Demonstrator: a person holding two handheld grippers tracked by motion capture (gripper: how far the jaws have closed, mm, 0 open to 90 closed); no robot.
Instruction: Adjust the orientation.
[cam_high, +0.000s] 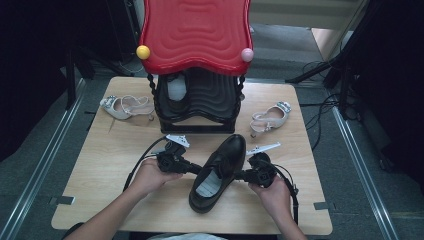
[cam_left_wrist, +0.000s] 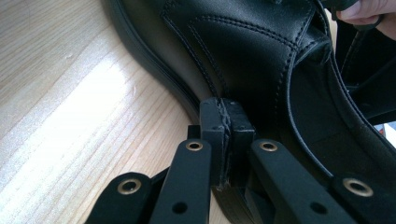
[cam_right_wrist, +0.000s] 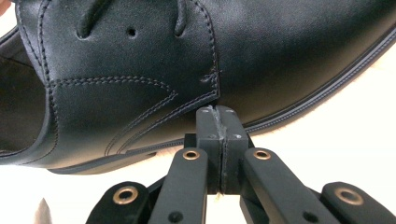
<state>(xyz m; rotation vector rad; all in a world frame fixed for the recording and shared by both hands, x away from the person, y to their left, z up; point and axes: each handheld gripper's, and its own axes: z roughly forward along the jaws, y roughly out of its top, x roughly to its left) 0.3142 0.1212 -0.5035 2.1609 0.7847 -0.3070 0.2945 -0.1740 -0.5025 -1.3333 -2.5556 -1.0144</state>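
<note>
A black leather lace-up shoe (cam_high: 220, 170) lies on the wooden table (cam_high: 115, 150), toe pointing away from me toward the rack. My left gripper (cam_high: 199, 170) is shut with nothing between its jaws, and its tips rest against the shoe's left side. In the left gripper view the closed tips (cam_left_wrist: 226, 112) meet the shoe (cam_left_wrist: 252, 51) near the heel quarter. My right gripper (cam_high: 240, 175) is shut and empty too. Its tips (cam_right_wrist: 217, 114) press on the other side of the shoe (cam_right_wrist: 140, 60), just above the sole.
A black shoe rack (cam_high: 197, 107) with a red wavy top (cam_high: 195, 35) stands at the table's far middle, with a pale shoe (cam_high: 176, 89) inside. One white sandal (cam_high: 125, 106) lies left of it and another (cam_high: 270, 117) lies right.
</note>
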